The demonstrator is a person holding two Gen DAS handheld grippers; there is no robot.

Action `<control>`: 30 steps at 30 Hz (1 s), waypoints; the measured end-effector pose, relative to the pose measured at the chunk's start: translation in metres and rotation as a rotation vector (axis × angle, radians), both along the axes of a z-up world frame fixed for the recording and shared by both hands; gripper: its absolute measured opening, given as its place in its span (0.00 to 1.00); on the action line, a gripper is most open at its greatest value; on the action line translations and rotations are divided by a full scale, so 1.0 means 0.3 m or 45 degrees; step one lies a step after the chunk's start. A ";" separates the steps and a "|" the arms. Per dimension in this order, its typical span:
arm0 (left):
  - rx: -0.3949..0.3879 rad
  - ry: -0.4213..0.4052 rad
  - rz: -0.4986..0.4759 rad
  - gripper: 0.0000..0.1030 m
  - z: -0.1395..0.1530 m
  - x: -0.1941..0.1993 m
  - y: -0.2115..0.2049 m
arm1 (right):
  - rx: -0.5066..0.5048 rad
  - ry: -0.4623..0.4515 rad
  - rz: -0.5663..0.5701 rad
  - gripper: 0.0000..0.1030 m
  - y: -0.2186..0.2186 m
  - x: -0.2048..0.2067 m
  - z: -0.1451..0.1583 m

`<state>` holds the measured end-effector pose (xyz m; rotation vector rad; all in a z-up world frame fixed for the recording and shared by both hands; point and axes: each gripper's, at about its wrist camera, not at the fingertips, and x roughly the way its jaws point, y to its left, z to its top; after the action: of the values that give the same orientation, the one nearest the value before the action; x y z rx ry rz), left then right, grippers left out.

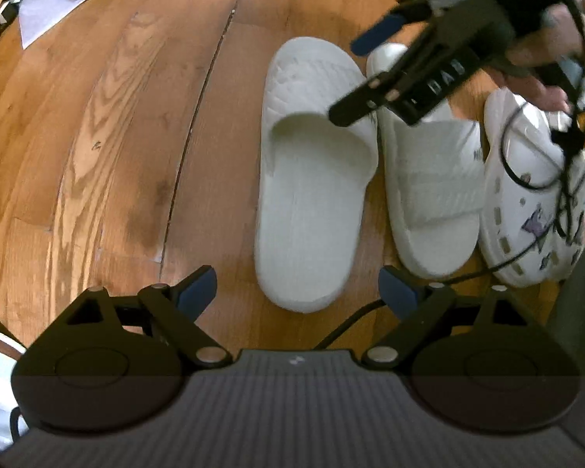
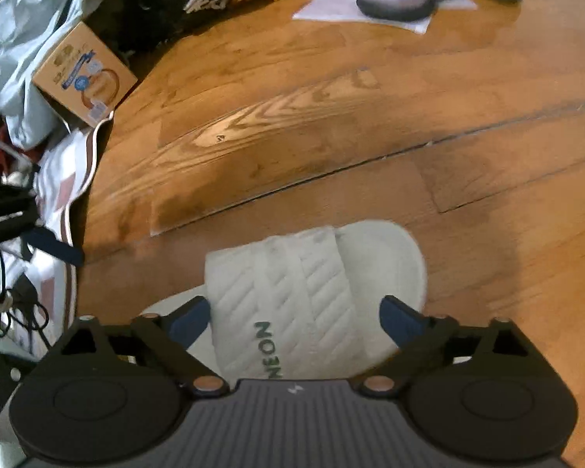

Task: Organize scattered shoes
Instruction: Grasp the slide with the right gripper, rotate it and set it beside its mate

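With both white foam slides (image 1: 312, 179) (image 1: 433, 179) side by side beside the charm-studded white clog (image 1: 534, 202), the right gripper (image 2: 294, 318), jaws spread, straddles one strap: any squeeze should be centred; the left gripper (image 1: 298, 290) hangs agape, empty.

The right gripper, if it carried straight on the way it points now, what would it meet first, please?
Most likely the white slide's strap, which lies between the open right gripper's fingers; depth is unclear.

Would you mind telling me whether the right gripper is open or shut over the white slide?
Open. The right gripper has its blue pads spread wide on either side of the white slide's strap, gripping nothing.
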<state>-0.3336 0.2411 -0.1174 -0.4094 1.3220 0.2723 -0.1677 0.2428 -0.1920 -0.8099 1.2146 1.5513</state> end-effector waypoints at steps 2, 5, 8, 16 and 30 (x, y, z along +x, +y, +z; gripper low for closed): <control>0.003 0.011 0.036 0.92 -0.009 -0.019 0.012 | -0.017 0.045 -0.026 0.92 0.025 -0.009 -0.019; -0.005 0.045 0.054 0.92 -0.026 -0.032 0.023 | -0.021 -0.039 0.057 0.92 0.050 -0.083 -0.031; 0.028 0.063 0.042 0.92 -0.029 -0.033 0.023 | -0.064 -0.161 0.111 0.81 0.065 -0.143 -0.070; 0.073 0.110 0.089 0.92 -0.015 -0.079 0.087 | -0.157 0.106 -0.389 0.79 0.104 -0.024 -0.055; 0.127 0.066 0.288 0.92 0.077 -0.175 0.215 | -0.685 1.149 -1.566 0.79 -0.226 0.002 -0.252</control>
<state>-0.3860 0.3055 -0.0942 -0.4709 1.3076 0.5387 -0.1672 0.1750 -0.2676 0.4685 2.2129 0.4737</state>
